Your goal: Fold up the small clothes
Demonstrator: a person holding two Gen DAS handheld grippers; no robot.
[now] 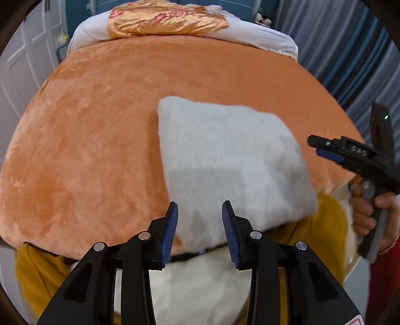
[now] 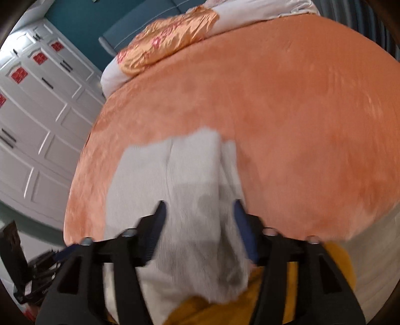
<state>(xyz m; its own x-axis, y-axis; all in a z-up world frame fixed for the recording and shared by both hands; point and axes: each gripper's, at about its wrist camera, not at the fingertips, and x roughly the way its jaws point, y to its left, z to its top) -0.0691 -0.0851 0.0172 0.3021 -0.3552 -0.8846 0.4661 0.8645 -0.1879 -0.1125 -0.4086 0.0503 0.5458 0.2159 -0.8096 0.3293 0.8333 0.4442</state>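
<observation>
the folded white garment (image 1: pixel 225 162) lies flat on the orange bedspread (image 1: pixel 95 130), close to the near edge of the bed, and its near corner hangs a little over that edge. in the left wrist view it looks like a neat rectangle with a fluffy surface. in the right wrist view the same garment (image 2: pixel 180 180) shows a seam line along its length and one folded layer on top of another at its right side.

the left gripper (image 1: pixel 200 225) hovers at the near edge of the garment with its two blue-padded fingers spread apart, and nothing is between them. the cloth shows behind the gap, but i cannot tell if the pads touch it.

the right gripper (image 1: pixel 322 147) is seen in the left wrist view just beside the right edge of the garment, raised over the bedspread, held by the person's hand (image 1: pixel 372 212). from that side its fingers look close together, but in its own blurred view the right gripper (image 2: pixel 200 212) has the fingers wide apart over the near part of the garment, holding nothing.

beyond the garment, at the far end of the bed, lies a shiny orange pillow (image 1: pixel 165 20) on white bedding (image 1: pixel 262 37). below the garment, at the bed edge, there is yellow cloth (image 1: pixel 322 225) and cream cloth (image 1: pixel 200 287).
</observation>
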